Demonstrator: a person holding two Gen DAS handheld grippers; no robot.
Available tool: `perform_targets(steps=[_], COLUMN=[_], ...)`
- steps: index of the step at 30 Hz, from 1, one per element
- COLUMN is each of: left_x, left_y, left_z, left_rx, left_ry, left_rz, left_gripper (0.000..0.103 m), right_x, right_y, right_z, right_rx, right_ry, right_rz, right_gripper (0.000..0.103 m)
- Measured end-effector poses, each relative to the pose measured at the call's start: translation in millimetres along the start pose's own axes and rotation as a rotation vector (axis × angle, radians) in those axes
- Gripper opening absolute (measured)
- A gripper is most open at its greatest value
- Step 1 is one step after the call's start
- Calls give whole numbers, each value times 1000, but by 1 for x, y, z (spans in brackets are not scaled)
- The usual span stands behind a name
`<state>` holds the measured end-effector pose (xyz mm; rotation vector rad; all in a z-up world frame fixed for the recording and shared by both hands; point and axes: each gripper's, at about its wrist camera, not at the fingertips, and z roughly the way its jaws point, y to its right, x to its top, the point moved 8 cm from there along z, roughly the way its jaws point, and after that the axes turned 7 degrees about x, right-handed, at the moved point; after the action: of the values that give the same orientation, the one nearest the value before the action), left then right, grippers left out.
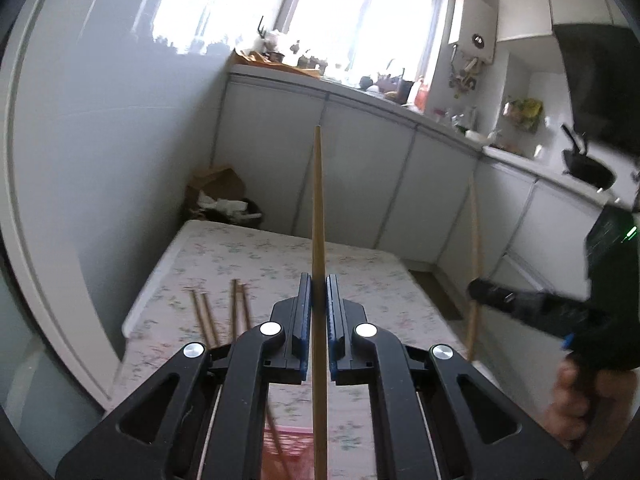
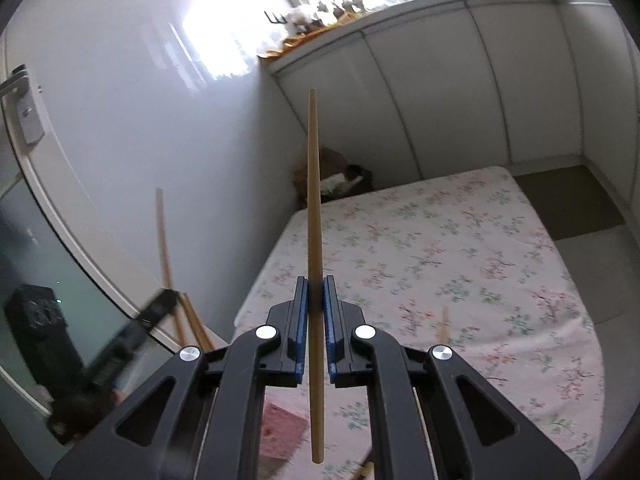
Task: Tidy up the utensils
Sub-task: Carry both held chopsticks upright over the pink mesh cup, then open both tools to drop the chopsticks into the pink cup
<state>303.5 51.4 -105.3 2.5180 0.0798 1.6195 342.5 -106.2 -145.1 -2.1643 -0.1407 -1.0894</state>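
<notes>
From the left wrist view, we see the left gripper (image 1: pixel 319 300) with its jaws closed on a wooden chopstick (image 1: pixel 319 216), which stands upright between the blue pads (image 1: pixel 305 312) and points toward twelve o'clock. Its lower end runs out of the frame at six o'clock, so we cannot see where it stops. Behind the black linkage a pink basket (image 1: pixel 288 446) is only partly visible, and four loose chopsticks (image 1: pixel 222 312) lie on the floral-covered desk (image 1: pixel 372 276) at about ten o'clock from the jaws, their near ends hidden by the gripper body. At three o'clock the right gripper (image 1: pixel 480 294) is blurred; it carries a second chopstick (image 1: pixel 475 264) held nearly vertical, and the person's hand (image 1: pixel 572 404) grips its handle at the frame edge.

From the right wrist view, the right gripper (image 2: pixel 316 300) has its jaws clamped on that second chopstick (image 2: pixel 314 208), whose whole length shows here, blunt end at six o'clock. The pink basket (image 2: pixel 282 430) peeks out under the linkage. At nine o'clock the left gripper (image 2: pixel 160 304) is a dark smear with its chopstick (image 2: pixel 164 236) rising from it. A blurred chopstick (image 2: pixel 444 326) lies on the desk (image 2: pixel 460 240) at three o'clock. Both grippers tilt slightly downward over the desk.
</notes>
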Motion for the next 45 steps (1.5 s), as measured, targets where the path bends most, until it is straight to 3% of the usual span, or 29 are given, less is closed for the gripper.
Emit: perform_targets(steps=[5,10,17,22,25,28,32,38,45], left_x=[-12,-22,-37,-51,-47,-31,-16,-15,-16], left_y=[-10,-19,-31,-32,-37,-50,-62,-61,-71], left_z=[8,12,17,15,11,-6,-17,-16,-13], left_rx=[59,70,97,102,106,88,76,144,182], left_ry=[10,24,-26,-127,-159,-146,-165,-212,-216], left_rz=[34,53,44,61,30,-67,-146,-122,-92], left_gripper=[6,6,6,8,15,25,31,45,46], right_x=[-5,-9,-16,-23,-27,-31,-36,-50,-71], right_y=[-19,-35,-53,-60,-63,-67,-76,-85,-79], right_z=[13,24,31,36,40,45,50,66,82], right_rx=[39,60,70,70,67,71,80,70,26], right_ry=[29,51,57,51,46,48,66,72,-3], right_rz=[-11,-32,-67,-89,-98,-107,-120,-167,-214], right_gripper=[8,8,8,8,8,8,8,8,9])
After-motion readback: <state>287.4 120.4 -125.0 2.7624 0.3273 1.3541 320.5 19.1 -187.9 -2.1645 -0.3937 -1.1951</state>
